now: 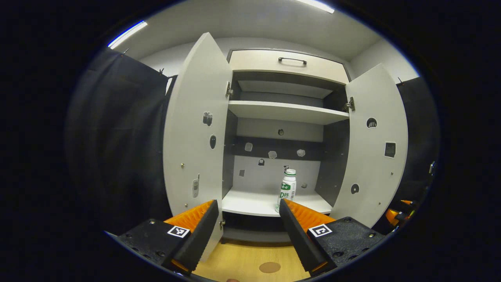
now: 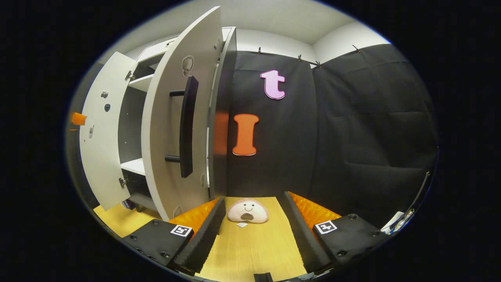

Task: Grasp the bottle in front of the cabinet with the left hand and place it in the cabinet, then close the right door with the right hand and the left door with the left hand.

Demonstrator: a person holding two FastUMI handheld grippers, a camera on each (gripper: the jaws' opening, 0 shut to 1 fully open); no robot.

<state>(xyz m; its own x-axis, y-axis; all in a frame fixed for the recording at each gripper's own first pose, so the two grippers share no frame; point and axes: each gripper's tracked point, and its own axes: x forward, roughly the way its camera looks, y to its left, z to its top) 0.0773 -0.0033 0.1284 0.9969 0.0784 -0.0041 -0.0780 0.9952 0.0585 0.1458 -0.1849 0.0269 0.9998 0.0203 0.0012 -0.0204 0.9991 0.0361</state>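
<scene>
In the left gripper view, the left gripper (image 1: 249, 223) points straight at the open cabinet (image 1: 287, 66), its 2 fingers spread wide apart with nothing between them. The bottle (image 1: 288, 188) stands upright on the bottom shelf (image 1: 250, 203) inside the cabinet, toward the right of the compartment and close to the front edge. The tip of the gripper's right-hand finger overlaps the bottle's base in the picture, but the bottle sits farther back and is not held. Both doors hang open: the left door (image 1: 195, 129) swings out on one side and the right door (image 1: 372, 149) on the other. A second shelf (image 1: 285, 111) runs across higher up, and a drawer front with a dark handle (image 1: 292, 60) sits above it. Small stickers dot the back panel and the insides of both doors. The wooden floor (image 1: 250, 258) shows below the cabinet. At the right edge of this view, a small part of the other gripper shows low beside the right door.

In the right gripper view, the right gripper (image 2: 253, 223) sits low over the floor, its fingers also apart and empty. The outer face of the right door (image 2: 176, 129) stands just to its left, carrying a long black bar handle (image 2: 187, 125). Beyond it the left door (image 2: 103, 137) is open too. A small plush toy (image 2: 247, 212) lies on the floor ahead, between the fingers in the picture and near the black cloth wall (image 2: 352, 129).
</scene>
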